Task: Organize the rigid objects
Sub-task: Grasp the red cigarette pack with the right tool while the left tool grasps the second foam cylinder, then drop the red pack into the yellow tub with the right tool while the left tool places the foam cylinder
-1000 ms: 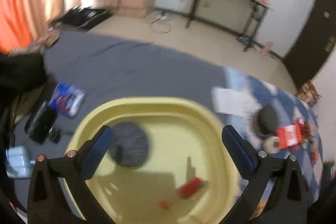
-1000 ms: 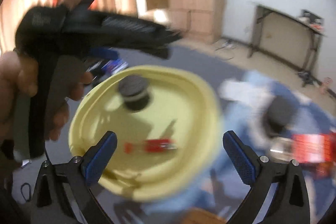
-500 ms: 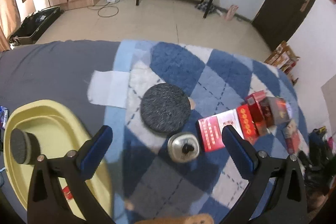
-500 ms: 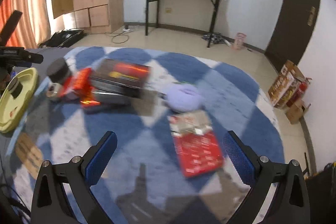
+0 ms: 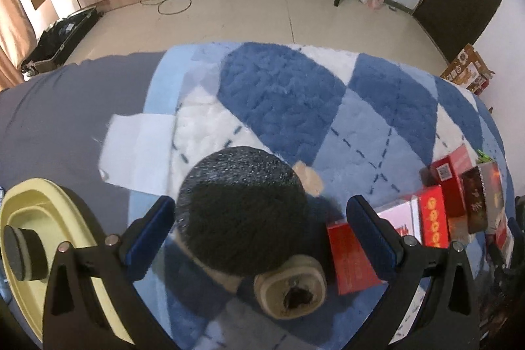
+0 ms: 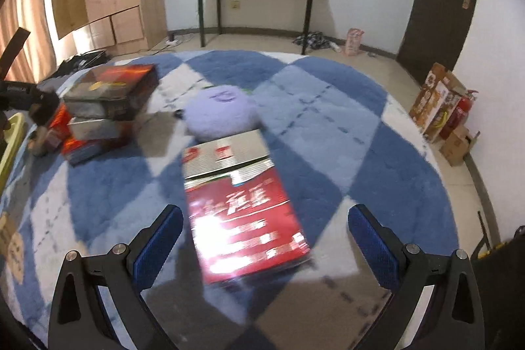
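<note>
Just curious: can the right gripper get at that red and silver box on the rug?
Probably yes. The right gripper has its jaws open, the red and silver box lies flat between them, and nothing covers it.

White characters on the red box (image 6: 246,218) (blurred) cannot be read.

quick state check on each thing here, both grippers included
left gripper: open, around the black disc
right gripper: open, over the red box
black disc: on the rug, ungrasped
red box: flat on the rug
yellow tray: holds a small puck
dark boxes: stacked
</note>
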Tool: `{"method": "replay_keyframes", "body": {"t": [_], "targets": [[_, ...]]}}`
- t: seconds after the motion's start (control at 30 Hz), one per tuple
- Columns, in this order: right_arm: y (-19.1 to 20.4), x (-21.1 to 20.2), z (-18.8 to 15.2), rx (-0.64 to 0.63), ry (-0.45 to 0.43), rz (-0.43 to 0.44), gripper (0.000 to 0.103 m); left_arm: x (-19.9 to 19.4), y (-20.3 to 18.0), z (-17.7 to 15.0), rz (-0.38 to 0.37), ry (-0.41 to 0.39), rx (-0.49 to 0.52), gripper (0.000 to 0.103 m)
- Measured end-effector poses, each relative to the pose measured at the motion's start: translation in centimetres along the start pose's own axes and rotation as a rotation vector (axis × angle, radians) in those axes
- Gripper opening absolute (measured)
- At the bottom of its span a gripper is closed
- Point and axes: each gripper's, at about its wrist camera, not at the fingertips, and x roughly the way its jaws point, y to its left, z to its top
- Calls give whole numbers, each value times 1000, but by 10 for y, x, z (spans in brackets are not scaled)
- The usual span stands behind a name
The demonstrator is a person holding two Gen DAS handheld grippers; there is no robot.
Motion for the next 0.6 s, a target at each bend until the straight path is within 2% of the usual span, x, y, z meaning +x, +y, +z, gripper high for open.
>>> {"method": "replay_keyframes", "body": {"t": [0.07,0.1,0.13,0.17,0.2,0.27,0.37,0.5,0.6], "targets": [[2,14,-2,5,-4,15,101,5,-3,2,-8,6,10,101],[0,18,-5,17,-2,32,99,5,-4,3,-2,1,22,95],[0,22,-9,26,-3,55,85,6,-6,3,17,-5,32,79],[2,24,-11,19,-3,56,72,5,-6,4,49,-14,42,68],[6,24,-12,1,-7,54,65,2,-5,5,60,-25,45,68],[8,23,-11,-23,-16,66,61,-5,1,5,-4,-31,13,68],[5,18,-9,-28,-41,95,58,-31,9,2,-9,-67,-6,68],[11,-8,-6,-119,-104,91,57,-105,41,-18,-33,-171,-38,68],[12,-33,0,-110,-160,110,57,-154,81,-43,-43,-219,-98,68]]}}
